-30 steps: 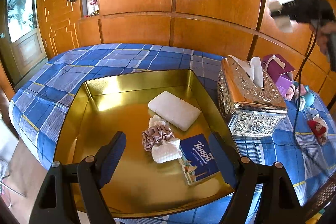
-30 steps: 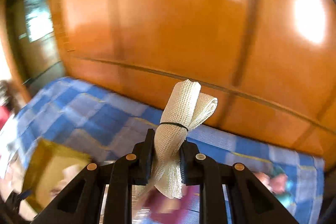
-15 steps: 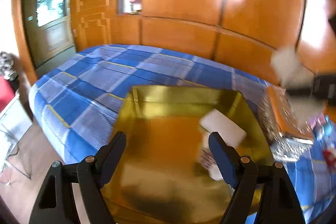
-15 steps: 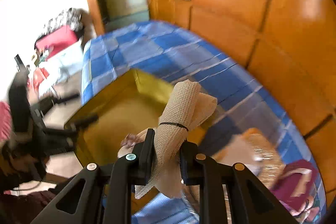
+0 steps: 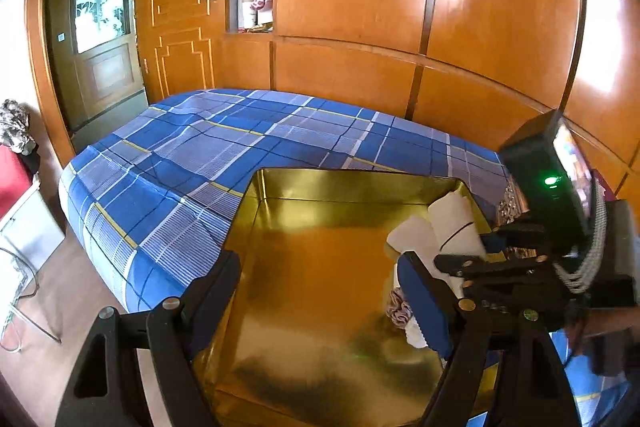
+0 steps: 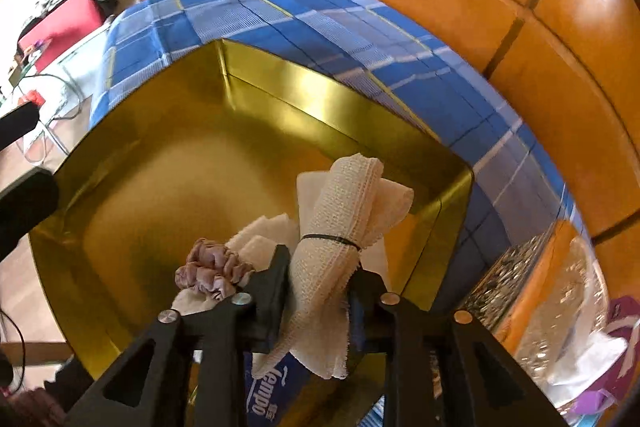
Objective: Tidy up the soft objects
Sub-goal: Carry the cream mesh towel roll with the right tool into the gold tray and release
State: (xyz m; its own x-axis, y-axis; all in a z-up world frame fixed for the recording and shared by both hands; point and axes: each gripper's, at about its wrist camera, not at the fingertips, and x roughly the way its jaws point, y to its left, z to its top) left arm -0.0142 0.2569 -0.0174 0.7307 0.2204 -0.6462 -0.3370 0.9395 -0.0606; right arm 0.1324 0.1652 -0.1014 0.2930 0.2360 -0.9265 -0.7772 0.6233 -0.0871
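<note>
My right gripper (image 6: 318,277) is shut on a rolled white bandage (image 6: 344,203) tied with a black band, and holds it above the right part of the gold tin tray (image 6: 280,75). In the tray lie a pink scrunchie (image 6: 210,271), white pads (image 6: 264,231) and a blue Tempo tissue pack (image 6: 276,395). In the left wrist view my left gripper (image 5: 320,303) is open and empty over the tray (image 5: 320,183); the right gripper with the bandage (image 5: 456,223) enters from the right.
The tray sits on a blue plaid bed (image 5: 224,147) against orange wood panelling (image 5: 360,7). A silver ornate tissue box (image 6: 536,279) and a purple item (image 6: 616,311) lie to the tray's right. The floor and a red case (image 6: 60,23) are at the left.
My right gripper has swung down and in over the tray with the bandage. The left gripper's view has shifted left and steadied.
</note>
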